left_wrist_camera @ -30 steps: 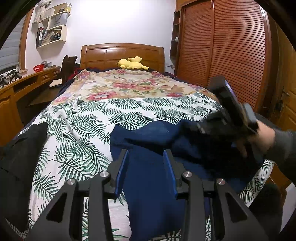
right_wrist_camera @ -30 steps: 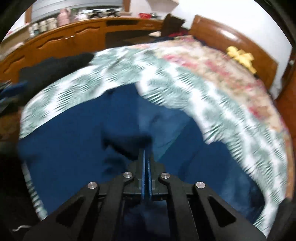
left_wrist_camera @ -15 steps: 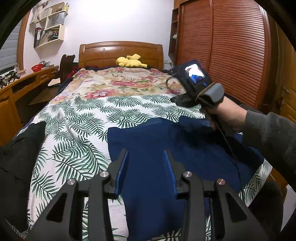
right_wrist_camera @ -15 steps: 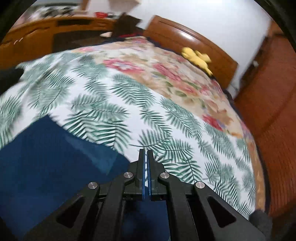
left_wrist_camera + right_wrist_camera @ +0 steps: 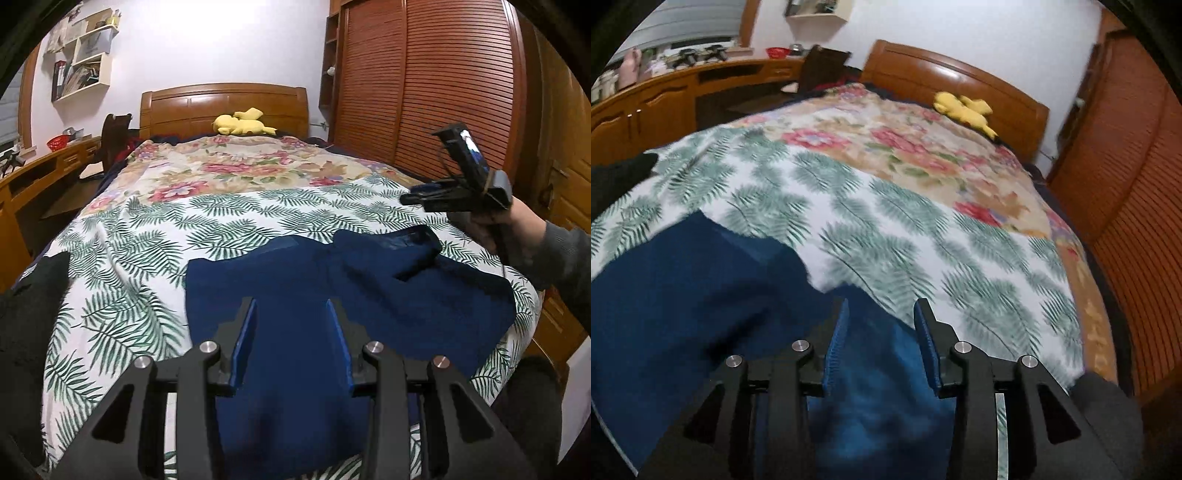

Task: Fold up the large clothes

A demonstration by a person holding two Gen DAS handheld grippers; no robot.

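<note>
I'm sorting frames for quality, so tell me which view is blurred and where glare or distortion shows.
Left wrist view: sharp; fisheye bends the wardrobe doors; the wall above the headboard is blown out. Right wrist view: motion-smeared, the leaf-print sheet and navy garment soft; glare streaks the headboard.

Navy garment's (image 5: 332, 295) near hem behind hand-held gripper (image 5: 291, 343).

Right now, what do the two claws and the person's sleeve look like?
Both claws, left claw and right claw, are matte black with blue pads inside the fingers and silver bolts. The right unit carries a small lit screen and a thin black cable. The sleeve is dark grey.
</note>
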